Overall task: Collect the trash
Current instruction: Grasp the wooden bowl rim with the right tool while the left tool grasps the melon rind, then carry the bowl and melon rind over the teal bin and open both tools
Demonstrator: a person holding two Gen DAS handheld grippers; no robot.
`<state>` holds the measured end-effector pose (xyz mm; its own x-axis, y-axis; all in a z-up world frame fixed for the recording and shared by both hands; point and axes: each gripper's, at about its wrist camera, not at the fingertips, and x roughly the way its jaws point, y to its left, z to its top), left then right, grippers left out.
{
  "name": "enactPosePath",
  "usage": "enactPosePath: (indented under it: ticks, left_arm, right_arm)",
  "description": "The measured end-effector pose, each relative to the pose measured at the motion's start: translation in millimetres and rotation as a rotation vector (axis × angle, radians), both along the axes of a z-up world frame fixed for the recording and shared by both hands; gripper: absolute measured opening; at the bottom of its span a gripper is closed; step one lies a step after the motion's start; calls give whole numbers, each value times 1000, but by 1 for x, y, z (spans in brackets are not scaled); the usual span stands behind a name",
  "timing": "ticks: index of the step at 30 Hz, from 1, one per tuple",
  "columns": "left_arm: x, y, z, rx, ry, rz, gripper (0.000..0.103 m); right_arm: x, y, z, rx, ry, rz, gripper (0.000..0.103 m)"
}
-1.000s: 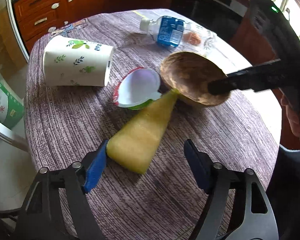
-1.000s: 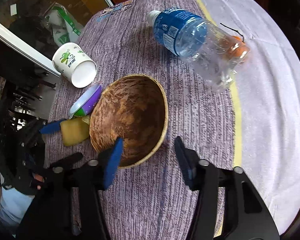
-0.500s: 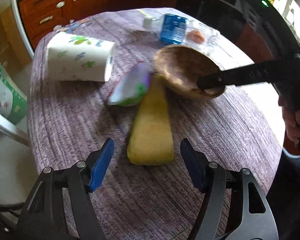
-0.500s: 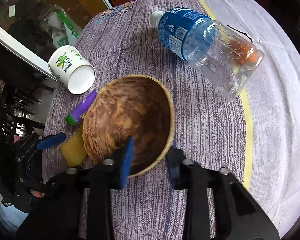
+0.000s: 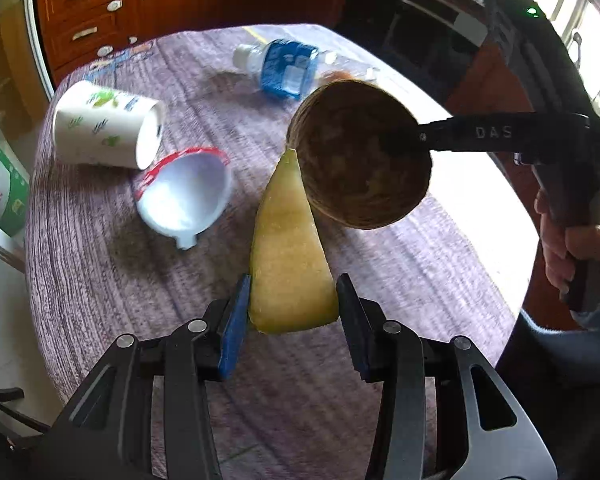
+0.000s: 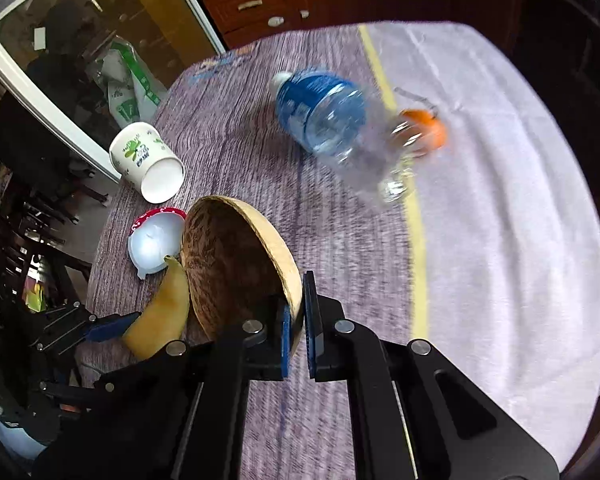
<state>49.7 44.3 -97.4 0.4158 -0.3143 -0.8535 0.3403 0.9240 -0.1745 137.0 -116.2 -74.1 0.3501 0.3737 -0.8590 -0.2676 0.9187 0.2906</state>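
Observation:
My left gripper (image 5: pixel 292 312) is shut on the wide end of a yellow melon rind wedge (image 5: pixel 290 248), whose tip points at the bowl; the rind also shows in the right wrist view (image 6: pixel 162 316). My right gripper (image 6: pixel 296 320) is shut on the rim of a brown wooden bowl (image 6: pixel 236 264), tilted up on its side above the table; the bowl shows in the left wrist view (image 5: pixel 356 156) too. A white yogurt cup (image 5: pixel 184 196) lies open beside the rind. A paper cup (image 5: pixel 108 130) lies on its side. A clear plastic bottle (image 6: pixel 336 132) with a blue label lies further back.
The round table has a purple striped cloth (image 5: pixel 100 240) and a white cloth (image 6: pixel 500 220) with a yellow line. An orange thing (image 6: pixel 428 132) lies behind the bottle. Wooden cabinets (image 5: pixel 100 12) stand behind the table. A green and white bag (image 6: pixel 128 92) lies on the floor.
My left gripper closed on the melon rind. My right gripper closed on the bowl's rim and tipped the bowl up off the table. The yogurt cup rolled so its open side shows.

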Motion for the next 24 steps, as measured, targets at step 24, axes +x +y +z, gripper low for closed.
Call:
enactPosePath:
  ticks: [24]
  left_arm:
    - [34,-184,48,42,-43,-169,44]
  right_arm:
    - [-52,-272,37,112,-155,-419,6]
